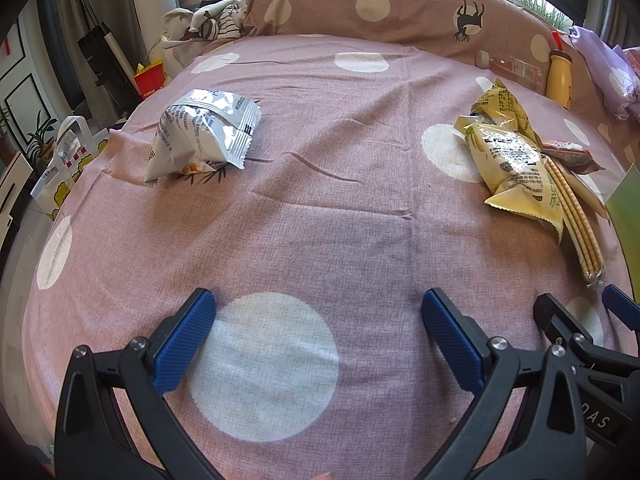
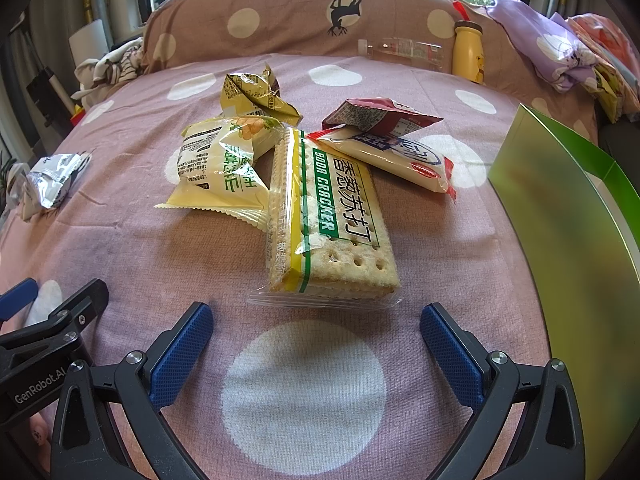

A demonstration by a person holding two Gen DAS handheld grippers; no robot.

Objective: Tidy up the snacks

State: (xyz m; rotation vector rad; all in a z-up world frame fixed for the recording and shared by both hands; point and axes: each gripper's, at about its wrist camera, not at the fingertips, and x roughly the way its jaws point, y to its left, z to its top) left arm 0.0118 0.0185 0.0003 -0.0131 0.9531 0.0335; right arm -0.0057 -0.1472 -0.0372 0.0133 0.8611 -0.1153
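On a pink polka-dot bedsheet (image 1: pixel 320 208) lies a silver snack bag (image 1: pixel 204 134) at the far left, seen small as a silver snack bag (image 2: pixel 50 180) in the right wrist view. A pile of snacks lies to the right: a pale yellow bag (image 2: pixel 218 168), a crumpled yellow bag (image 2: pixel 256 96), a soda cracker pack (image 2: pixel 332 220), a white and red packet (image 2: pixel 392 156) and a dark red packet (image 2: pixel 376 116). My right gripper (image 2: pixel 316 320) is open just short of the cracker pack. My left gripper (image 1: pixel 318 308) is open over bare sheet, well short of the silver bag.
A green box wall (image 2: pixel 560 216) stands at the right of the pile. A long pillow (image 2: pixel 320 20) runs along the back, with a clear bottle (image 2: pixel 404 50) and a yellow bottle (image 2: pixel 468 50) against it. Clothes and bags sit off the bed's left edge.
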